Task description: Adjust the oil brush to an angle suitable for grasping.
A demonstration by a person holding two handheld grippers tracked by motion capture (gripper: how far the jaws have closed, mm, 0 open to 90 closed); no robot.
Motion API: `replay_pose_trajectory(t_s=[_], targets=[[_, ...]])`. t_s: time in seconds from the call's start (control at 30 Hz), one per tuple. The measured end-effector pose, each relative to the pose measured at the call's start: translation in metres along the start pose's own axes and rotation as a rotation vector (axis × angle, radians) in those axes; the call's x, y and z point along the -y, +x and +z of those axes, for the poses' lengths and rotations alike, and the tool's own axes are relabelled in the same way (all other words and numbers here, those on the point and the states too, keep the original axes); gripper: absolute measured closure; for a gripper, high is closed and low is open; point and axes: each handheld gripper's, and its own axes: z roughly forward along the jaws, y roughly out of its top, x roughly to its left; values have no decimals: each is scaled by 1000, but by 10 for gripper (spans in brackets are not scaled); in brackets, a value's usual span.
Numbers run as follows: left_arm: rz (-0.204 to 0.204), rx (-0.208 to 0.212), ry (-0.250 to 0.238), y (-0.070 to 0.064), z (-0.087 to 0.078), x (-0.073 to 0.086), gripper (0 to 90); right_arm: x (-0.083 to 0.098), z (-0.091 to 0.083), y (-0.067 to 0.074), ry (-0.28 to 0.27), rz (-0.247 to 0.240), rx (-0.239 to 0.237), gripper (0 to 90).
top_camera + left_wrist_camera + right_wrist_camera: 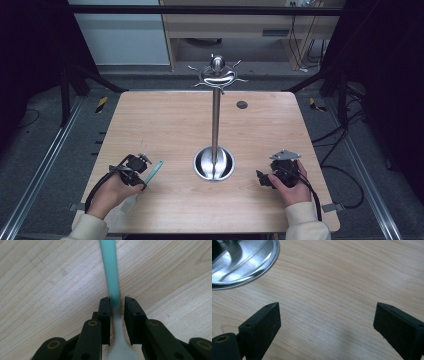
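- Wooden desk (165,125) spans mid-frame; steel hook stand (215,120) at centre.
- Our right tongs (265,178), lower right, gape wide, empty.
- Our left tongs (117,308), lower left, straddle the teal spatula (110,270), barely apart; we should clamp squarely before lifting.

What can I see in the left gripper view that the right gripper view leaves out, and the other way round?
The left gripper view has the left gripper with its jaws nearly closed around a utensil handle that fades from teal to white; whether they press on it is unclear from this view.

The right gripper view has the right gripper with its jaws wide apart over bare wood, nothing between them, and the shiny round base of the metal stand at its upper left.

Both look along two black jaws at the light wooden tabletop.
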Motion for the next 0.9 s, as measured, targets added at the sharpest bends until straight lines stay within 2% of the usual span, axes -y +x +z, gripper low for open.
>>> replay_pose_trajectory(t_s=[0.43,0.5,0.63,0.9], targets=[[3,-6,7,1,3,-2,784,0,0,0,0,-1,-1,81],[14,-13,9,1,3,-2,785,0,0,0,-1,-2,-1,81],[9,-3,5,2,3,-1,791,0,0,0,1,-1,-1,82],[43,-3,-16,2,2,2,818,0,0,0,3,0,1,82]])
